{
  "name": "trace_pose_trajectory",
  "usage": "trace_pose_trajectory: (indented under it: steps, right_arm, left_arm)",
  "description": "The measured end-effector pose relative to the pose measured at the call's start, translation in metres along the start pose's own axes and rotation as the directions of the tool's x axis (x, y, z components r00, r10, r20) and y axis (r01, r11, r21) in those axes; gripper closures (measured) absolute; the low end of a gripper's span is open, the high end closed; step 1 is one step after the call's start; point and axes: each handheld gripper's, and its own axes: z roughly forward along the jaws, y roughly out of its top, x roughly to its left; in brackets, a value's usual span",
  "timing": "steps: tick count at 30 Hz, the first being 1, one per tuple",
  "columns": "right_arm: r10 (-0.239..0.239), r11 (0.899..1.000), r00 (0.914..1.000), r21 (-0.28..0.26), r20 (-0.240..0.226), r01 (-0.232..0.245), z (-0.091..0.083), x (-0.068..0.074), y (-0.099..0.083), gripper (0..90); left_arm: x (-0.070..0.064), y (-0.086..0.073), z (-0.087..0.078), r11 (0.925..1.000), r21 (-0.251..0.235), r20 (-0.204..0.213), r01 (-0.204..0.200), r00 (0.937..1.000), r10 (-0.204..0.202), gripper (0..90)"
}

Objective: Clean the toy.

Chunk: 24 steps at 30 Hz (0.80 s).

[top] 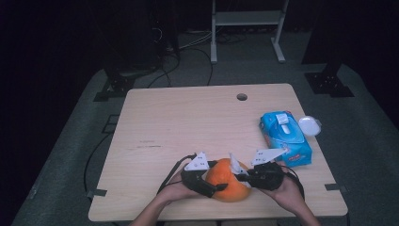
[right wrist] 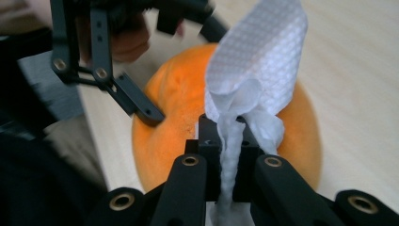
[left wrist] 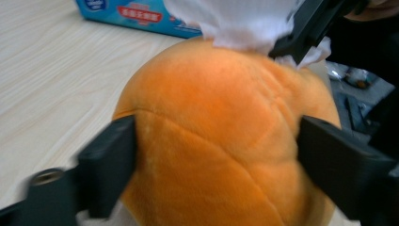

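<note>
Sitting at the near edge of the desk [top: 188, 117], just in front of the person, an orange plush ball [top: 227, 181] lies between the two claws. The left claw [top: 214, 187] is spread around the ball: in the left gripper view its jaws stand one on each flank of the ball [left wrist: 221, 141], pressed to the fuzzy surface, so it holds the ball by its sides. The left hand [top: 176, 190] comes in from the bottom edge. The right claw [top: 244, 178] is closed tight on a white wipe [top: 235, 165]; in the right gripper view the wipe [right wrist: 254, 75] runs up between the two jaws, bunched where they pinch it and opening into a dimpled flap above. The wipe rests against the top of the ball [right wrist: 179, 117], and the left gripper view shows it [left wrist: 235, 21] draped over the ball's far crown with the right claw's black tip beside it. The right hand [top: 287, 188] lies at the near right of the desk.

Farther back and to the right, a blue wipes pack [top: 285, 137] lies flat near the desk's right edge, well apart from the ball. Just beside its far end sits a small white lid [top: 309, 125]. Beyond that, near the far edge, there is a round hole [top: 242, 97] in the desk top.
</note>
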Motion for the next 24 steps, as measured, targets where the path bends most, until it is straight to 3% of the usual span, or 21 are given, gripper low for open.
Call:
trace_pose_trajectory:
  steps: [1, 2, 3, 4, 5, 6, 7, 10, 11, 13, 15, 16, 17, 19, 22, 23, 24]
  right_arm:
    - [-0.007, 0.999, 0.9994, -0.038, 0.033, 0.008, -0.004, 0.003, 0.002, 85.4]
    - [-0.007, 0.999, 0.9994, -0.038, 0.033, 0.008, -0.004, 0.003, 0.002, 85.4]
    - [-0.020, 0.996, 0.9985, -0.081, 0.050, 0.024, -0.008, 0.007, 0.006, 85.5]
    - [-0.020, 0.996, 0.9985, -0.081, 0.050, 0.024, -0.008, 0.007, 0.006, 85.5]
    - [-0.020, 0.992, 0.9969, -0.122, 0.076, 0.029, -0.010, 0.010, 0.010, 85.5]
    - [-0.020, 0.992, 0.9969, -0.122, 0.076, 0.029, -0.010, 0.010, 0.010, 85.4]
    - [-0.012, 0.990, 0.9954, -0.138, 0.095, 0.025, -0.010, 0.010, 0.012, 84.3]
    - [0.006, 0.993, 0.9940, -0.117, 0.110, 0.007, -0.004, 0.005, 0.008, 84.4]
    - [0.028, 0.997, 0.9904, -0.073, 0.135, -0.018, 0.003, -0.005, -0.001, 85.1]
    - [0.087, 0.995, 0.9897, -0.067, 0.114, -0.080, 0.006, -0.015, -0.007, 85.4]
    - [0.095, 0.993, 0.9894, -0.077, 0.110, -0.087, 0.004, -0.016, -0.007, 85.4]
    - [0.083, 0.994, 0.9882, -0.085, 0.129, -0.072, 0.001, -0.014, -0.005, 85.4]
    - [0.082, 0.990, 0.9891, -0.127, 0.123, -0.066, -0.002, -0.009, 0.001, 85.4]
    - [0.076, 0.989, 0.9901, -0.136, 0.118, -0.060, -0.002, -0.007, 0.004, 85.4]
    - [0.034, 0.996, 0.9944, -0.091, 0.100, -0.025, 0.007, -0.005, 0.002, 85.4]
    - [0.011, 0.998, 0.9974, -0.059, 0.072, -0.007, 0.010, -0.006, -0.002, 85.4]
    - [0.011, 0.998, 0.9974, -0.059, 0.072, -0.007, 0.010, -0.006, -0.002, 85.4]
  left_arm:
    - [-0.002, 0.003, -0.004, 0.9993, -0.023, -0.024, -0.028, 0.9994, 0.027, 33.5]
    - [-0.002, 0.003, -0.004, 0.9993, -0.023, -0.024, -0.028, 0.9994, 0.027, 37.0]
    - [-0.005, 0.007, -0.007, 0.9972, -0.060, -0.049, -0.045, 0.9979, 0.042, 38.1]
    - [-0.005, 0.007, -0.007, 0.9972, -0.060, -0.049, -0.045, 0.9979, 0.042, 39.0]
    - [-0.007, 0.010, -0.009, 0.9947, -0.082, -0.075, -0.063, 0.9956, 0.056, 39.2]
    - [-0.008, 0.012, -0.010, 0.9914, -0.106, -0.120, -0.077, 0.9907, 0.064, 39.2]
    - [-0.006, 0.013, -0.013, 0.9879, -0.123, -0.189, -0.094, 0.9795, 0.070, 38.9]
    - [-0.001, 0.009, -0.014, 0.9901, -0.125, -0.188, -0.063, 0.9815, 0.039, 37.2]
    - [0.001, 0.005, -0.014, 0.9923, -0.114, -0.177, -0.049, 0.9838, 0.029, 36.5]
    - [-0.001, 0.004, -0.014, 0.9926, -0.106, -0.171, -0.058, 0.9845, 0.040, 35.4]
    - [-0.002, 0.004, -0.013, 0.9926, -0.103, -0.173, -0.064, 0.9839, 0.046, 34.9]
    - [-0.004, 0.005, -0.013, 0.9924, -0.101, -0.168, -0.071, 0.9843, 0.053, 34.8]
    - [-0.009, 0.005, -0.011, 0.9910, -0.092, -0.160, -0.097, 0.9837, 0.082, 34.7]
    - [-0.011, 0.005, -0.011, 0.9902, -0.090, -0.156, -0.107, 0.9834, 0.092, 34.1]
    - [-0.010, 0.007, -0.016, 0.9919, -0.065, -0.125, -0.109, 0.9870, 0.101, 22.2]
    - [-0.005, 0.009, -0.022, 0.9919, -0.092, -0.106, -0.088, 0.9913, 0.078, 18.3]
    - [-0.005, 0.009, -0.022, 0.9919, -0.092, -0.106, -0.088, 0.9913, 0.078, 14.9]
